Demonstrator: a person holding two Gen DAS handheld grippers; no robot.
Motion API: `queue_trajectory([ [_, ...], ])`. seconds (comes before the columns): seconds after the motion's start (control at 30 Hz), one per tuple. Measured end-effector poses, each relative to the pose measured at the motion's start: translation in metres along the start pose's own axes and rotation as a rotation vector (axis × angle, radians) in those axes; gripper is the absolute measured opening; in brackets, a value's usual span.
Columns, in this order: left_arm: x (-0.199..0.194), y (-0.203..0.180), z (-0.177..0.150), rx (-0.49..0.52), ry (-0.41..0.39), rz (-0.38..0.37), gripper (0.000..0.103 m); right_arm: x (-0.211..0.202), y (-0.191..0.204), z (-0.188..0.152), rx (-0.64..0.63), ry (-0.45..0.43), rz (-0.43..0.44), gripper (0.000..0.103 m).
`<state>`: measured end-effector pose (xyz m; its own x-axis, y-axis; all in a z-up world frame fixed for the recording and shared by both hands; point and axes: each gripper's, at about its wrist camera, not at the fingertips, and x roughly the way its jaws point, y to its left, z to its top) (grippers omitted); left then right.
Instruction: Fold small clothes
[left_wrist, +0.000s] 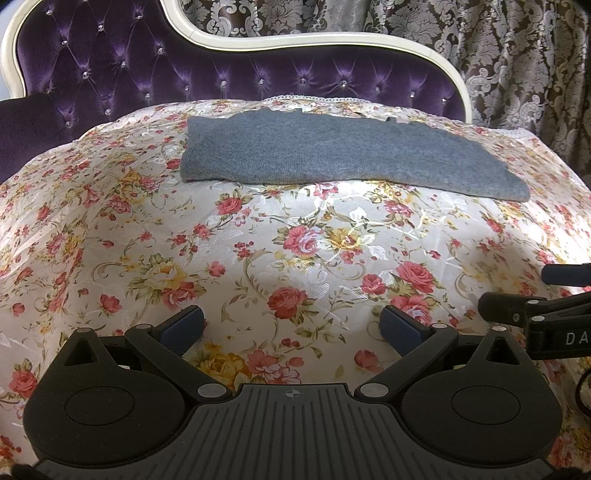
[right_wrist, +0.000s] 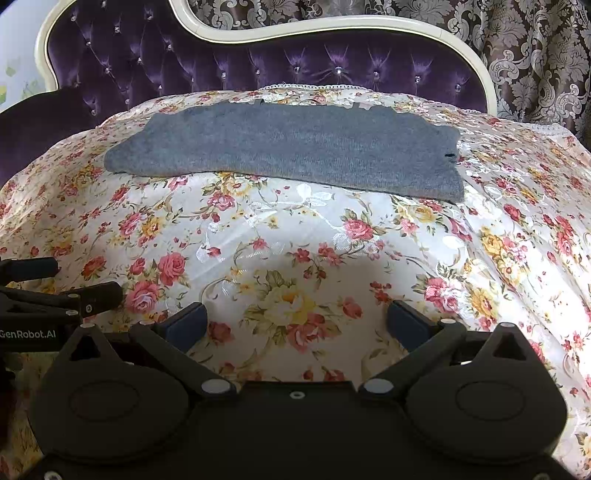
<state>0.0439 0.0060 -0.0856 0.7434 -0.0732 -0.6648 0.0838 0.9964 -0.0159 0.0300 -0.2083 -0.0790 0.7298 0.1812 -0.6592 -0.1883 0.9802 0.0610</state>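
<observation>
Folding is judged barely under way: both the left gripper (left_wrist: 291, 326) and right gripper (right_wrist: 297, 321) are held spread and empty (side by side) over the flowered cloth (left_wrist: 147, 240), so the grey garment (left_wrist: 314, 158) at twelve o'clock must next be reached and pinched at an edge.

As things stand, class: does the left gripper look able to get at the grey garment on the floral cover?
Probably yes. The left gripper has open jaws, holds nothing, and only bare floral cover lies between it and the grey garment, which lies flat and uncovered further ahead.
</observation>
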Motion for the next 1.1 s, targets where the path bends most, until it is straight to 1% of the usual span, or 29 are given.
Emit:
queue_trajectory([
  [0.53,-0.002,0.0,0.0,-0.001,0.003,0.002,0.103,-0.001,-0.001,-0.002,-0.003,-0.017,0.005,0.103],
  [0.67,-0.006,0.001,0.0,-0.005,0.0,-0.002,0.102,-0.003,-0.003,-0.003,0.0,-0.028,0.018,0.103],
  [0.77,-0.01,0.001,0.002,-0.013,0.016,0.006,0.1,-0.006,-0.006,-0.003,0.015,-0.039,0.036,0.103],
  [0.8,-0.012,0.002,0.004,-0.016,0.026,0.005,0.094,-0.007,-0.007,-0.004,0.022,-0.043,0.045,0.103],
  [0.83,-0.013,0.002,0.006,-0.016,0.03,0.0,0.091,-0.008,-0.009,-0.004,0.03,-0.047,0.054,0.103],
  [0.97,-0.021,0.006,0.023,-0.022,0.023,-0.005,0.09,-0.012,-0.017,-0.005,0.071,-0.058,0.098,0.103],
  [1.1,-0.023,0.011,0.047,-0.035,0.01,-0.007,0.09,-0.017,-0.023,-0.005,0.099,-0.061,0.131,0.103],
])
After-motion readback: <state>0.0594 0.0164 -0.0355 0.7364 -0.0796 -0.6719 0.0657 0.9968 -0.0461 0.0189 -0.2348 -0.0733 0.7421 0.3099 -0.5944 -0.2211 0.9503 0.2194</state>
